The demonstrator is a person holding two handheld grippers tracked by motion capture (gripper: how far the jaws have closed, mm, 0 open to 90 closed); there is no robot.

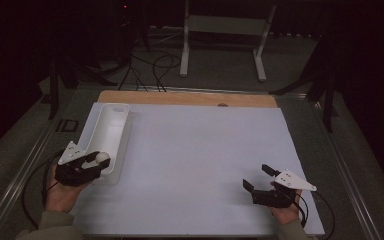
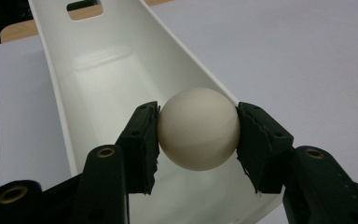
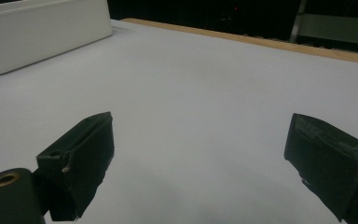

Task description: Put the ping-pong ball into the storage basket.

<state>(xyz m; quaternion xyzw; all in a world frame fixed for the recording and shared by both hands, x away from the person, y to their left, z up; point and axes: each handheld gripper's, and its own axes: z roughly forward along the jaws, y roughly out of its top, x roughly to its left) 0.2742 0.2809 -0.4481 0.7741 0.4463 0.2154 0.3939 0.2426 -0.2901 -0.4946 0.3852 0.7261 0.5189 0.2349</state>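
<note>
The left gripper has its two black jaws pressed against either side of a cream ball, holding it over the near end of a long white tray that runs away ahead of the jaws. Under the tray lies a pale sheet covering the table. Well off to the right on that sheet, the right gripper sits with jaws spread wide and nothing between them.
</note>
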